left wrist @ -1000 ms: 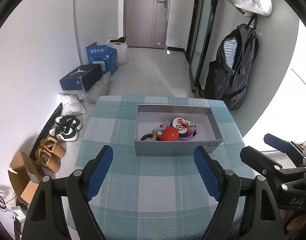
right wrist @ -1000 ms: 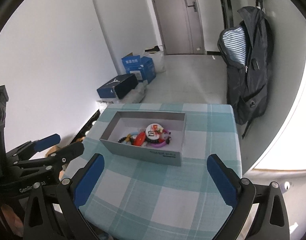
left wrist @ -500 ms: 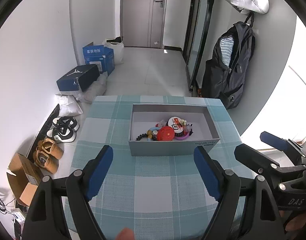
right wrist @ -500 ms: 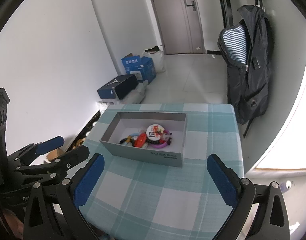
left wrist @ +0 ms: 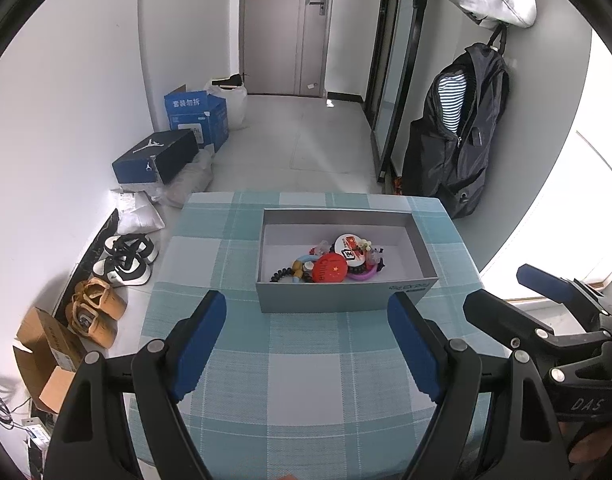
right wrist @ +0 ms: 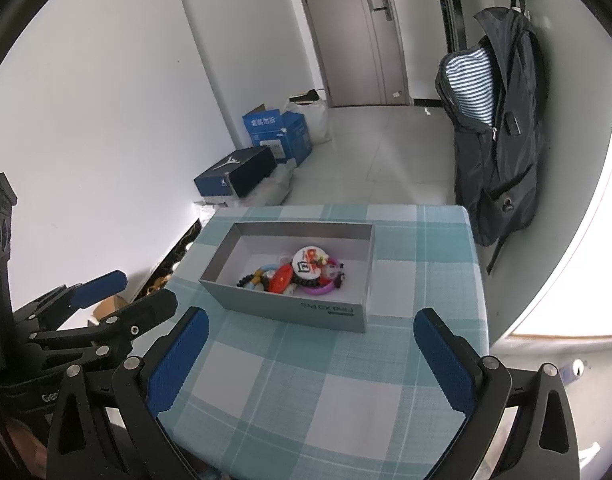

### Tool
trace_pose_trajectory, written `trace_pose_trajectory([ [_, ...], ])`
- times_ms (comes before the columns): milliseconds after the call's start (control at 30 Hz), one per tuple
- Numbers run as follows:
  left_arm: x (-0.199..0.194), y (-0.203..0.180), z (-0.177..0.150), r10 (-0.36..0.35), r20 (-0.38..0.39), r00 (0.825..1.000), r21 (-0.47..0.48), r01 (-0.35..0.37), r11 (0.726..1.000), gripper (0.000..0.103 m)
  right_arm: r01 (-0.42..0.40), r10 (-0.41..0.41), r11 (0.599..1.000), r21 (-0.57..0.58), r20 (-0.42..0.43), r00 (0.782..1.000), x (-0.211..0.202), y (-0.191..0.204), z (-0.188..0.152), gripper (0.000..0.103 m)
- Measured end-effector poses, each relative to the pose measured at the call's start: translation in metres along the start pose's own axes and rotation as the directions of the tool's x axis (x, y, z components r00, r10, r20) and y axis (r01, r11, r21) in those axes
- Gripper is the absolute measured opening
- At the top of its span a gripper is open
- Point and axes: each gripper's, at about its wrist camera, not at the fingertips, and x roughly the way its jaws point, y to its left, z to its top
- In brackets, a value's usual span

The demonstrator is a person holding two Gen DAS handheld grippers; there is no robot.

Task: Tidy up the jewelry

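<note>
Jewelry [left wrist: 333, 261] heaped, tangled, near front wall of grey box [left wrist: 345, 300] on desk [left wrist: 306, 380]. Left gripper [left wrist: 306, 344] and right gripper [right wrist: 311, 356] — jaws wide apart, empty, short of box. Risk: snagging several pieces together — or shoving light box.

I count one grey box [left wrist: 347, 298] on the tabletop [left wrist: 306, 364], toward its far edge. Inside it, one heap of jewelry [left wrist: 331, 262]: two round badges, one red [left wrist: 328, 270], one white [left wrist: 348, 247]; one purple ring [left wrist: 363, 277]; one black bead string [left wrist: 280, 274]. Rest too tangled to count. Two tools, left [left wrist: 306, 344] and right [right wrist: 309, 360].
</note>
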Motion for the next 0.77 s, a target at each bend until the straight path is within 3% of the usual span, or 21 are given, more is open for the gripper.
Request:
trace_pose_trajectory([
  [467,0.0039,-0.0022,-0.0010,-0.011,-0.008,1.000,-0.004,0.011,1.000,0.080,0.002,-0.002,1.000,0.013,-0.003,1.000,0.0009,-0.0010,0.0004,0.103],
  [633,0.0086,0.0022,-0.0005,-0.077,-0.040,0.996,-0.049,0.075,0.996,0.080,-0.005,0.005,1.000,0.028,0.001,1.000,0.0003,-0.0027,0.0003,0.103],
  [767,0.0094,-0.0013,-0.0019,-0.065,-0.039,0.997,-0.034,0.064,0.997,0.080,0.005,-0.005,1.000,0.026,-0.003,1.000,0.0013,-0.0037,-0.0001,0.103],
])
